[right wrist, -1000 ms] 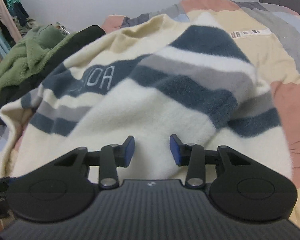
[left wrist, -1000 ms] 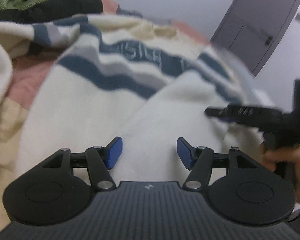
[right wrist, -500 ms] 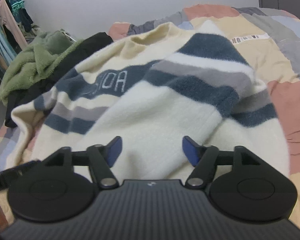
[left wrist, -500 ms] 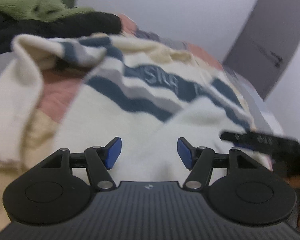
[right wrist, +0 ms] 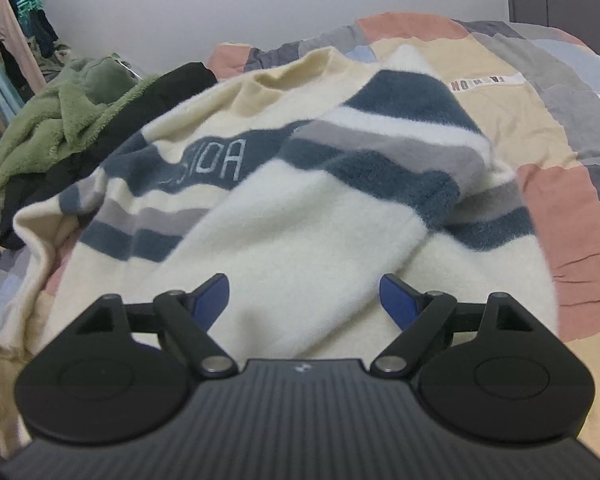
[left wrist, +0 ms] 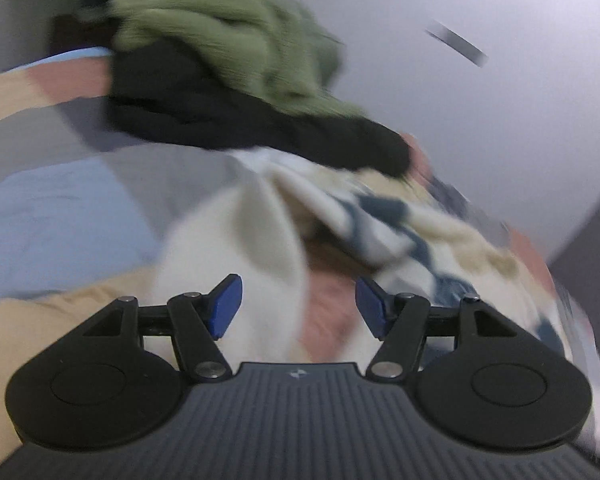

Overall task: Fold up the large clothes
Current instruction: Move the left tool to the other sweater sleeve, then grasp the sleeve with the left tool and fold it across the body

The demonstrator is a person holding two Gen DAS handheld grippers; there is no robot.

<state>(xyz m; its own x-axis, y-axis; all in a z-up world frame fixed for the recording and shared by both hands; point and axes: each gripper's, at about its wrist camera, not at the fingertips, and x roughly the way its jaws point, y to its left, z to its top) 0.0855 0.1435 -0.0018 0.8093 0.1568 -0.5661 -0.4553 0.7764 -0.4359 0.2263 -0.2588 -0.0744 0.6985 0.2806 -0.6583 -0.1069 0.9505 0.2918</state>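
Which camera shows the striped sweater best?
The right wrist view: the striped sweater lies sharp and nearly whole on the patchwork quilt. The left wrist view catches only a blurred sleeve and crumpled edge.

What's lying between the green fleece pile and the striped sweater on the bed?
A black garment lies between the green fleece and the striped sweater, clearest in the right wrist view.

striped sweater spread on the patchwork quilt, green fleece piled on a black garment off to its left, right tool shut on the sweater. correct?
Not quite: the right tool is open. Its jaws have just been opening and its blue pads stand apart above the cream fabric, gripping nothing, as the right wrist view shows. The rest holds: striped sweater on the patchwork quilt, green fleece on the black garment.
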